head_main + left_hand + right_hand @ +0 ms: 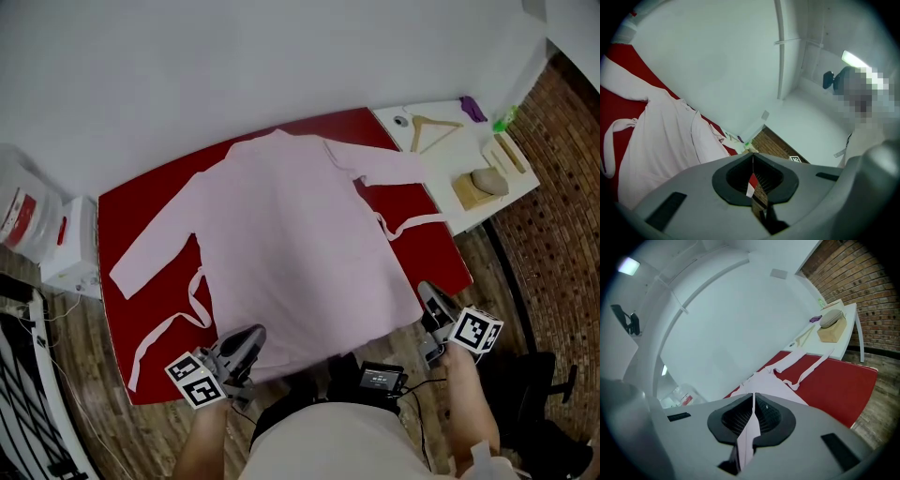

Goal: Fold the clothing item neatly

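Observation:
A pale pink robe lies spread flat on a red table top, collar toward the wall and both sleeves out. Its belt trails off at the left and at the right. My left gripper is at the hem's near left end. In the left gripper view that gripper is shut, no cloth shows between its jaws, and the robe lies off to the side. My right gripper is at the hem's right corner. In the right gripper view it is shut on a fold of pink robe fabric.
A white side table at the right holds a wooden hanger, a brown block with a stone, and purple and green items. White boxes stand left of the red top. Brick-patterned floor lies around.

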`<control>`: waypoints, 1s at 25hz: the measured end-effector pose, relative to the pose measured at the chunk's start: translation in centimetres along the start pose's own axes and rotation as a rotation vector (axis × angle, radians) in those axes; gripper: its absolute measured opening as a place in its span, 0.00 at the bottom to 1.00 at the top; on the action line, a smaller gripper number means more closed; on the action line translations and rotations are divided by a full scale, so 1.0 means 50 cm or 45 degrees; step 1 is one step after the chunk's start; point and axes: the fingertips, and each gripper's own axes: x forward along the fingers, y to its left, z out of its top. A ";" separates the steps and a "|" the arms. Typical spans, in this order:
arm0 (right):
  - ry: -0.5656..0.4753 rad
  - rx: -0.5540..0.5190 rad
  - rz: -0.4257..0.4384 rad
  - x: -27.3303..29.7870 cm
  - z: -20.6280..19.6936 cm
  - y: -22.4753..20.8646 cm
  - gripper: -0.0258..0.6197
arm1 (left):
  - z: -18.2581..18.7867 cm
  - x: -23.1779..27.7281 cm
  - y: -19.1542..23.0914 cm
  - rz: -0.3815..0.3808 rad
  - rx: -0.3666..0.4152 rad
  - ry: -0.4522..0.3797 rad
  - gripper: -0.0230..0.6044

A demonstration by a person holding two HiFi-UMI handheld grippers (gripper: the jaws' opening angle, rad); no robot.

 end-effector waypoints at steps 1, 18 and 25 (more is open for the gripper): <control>0.004 -0.004 -0.011 0.009 0.009 -0.010 0.06 | 0.005 0.012 0.002 0.005 0.009 -0.001 0.04; 0.082 -0.122 -0.136 0.189 0.198 -0.227 0.06 | 0.060 0.342 0.104 0.051 0.106 0.102 0.04; 0.121 -0.178 -0.208 0.305 0.256 -0.338 0.06 | 0.072 0.493 0.177 0.085 0.166 0.189 0.04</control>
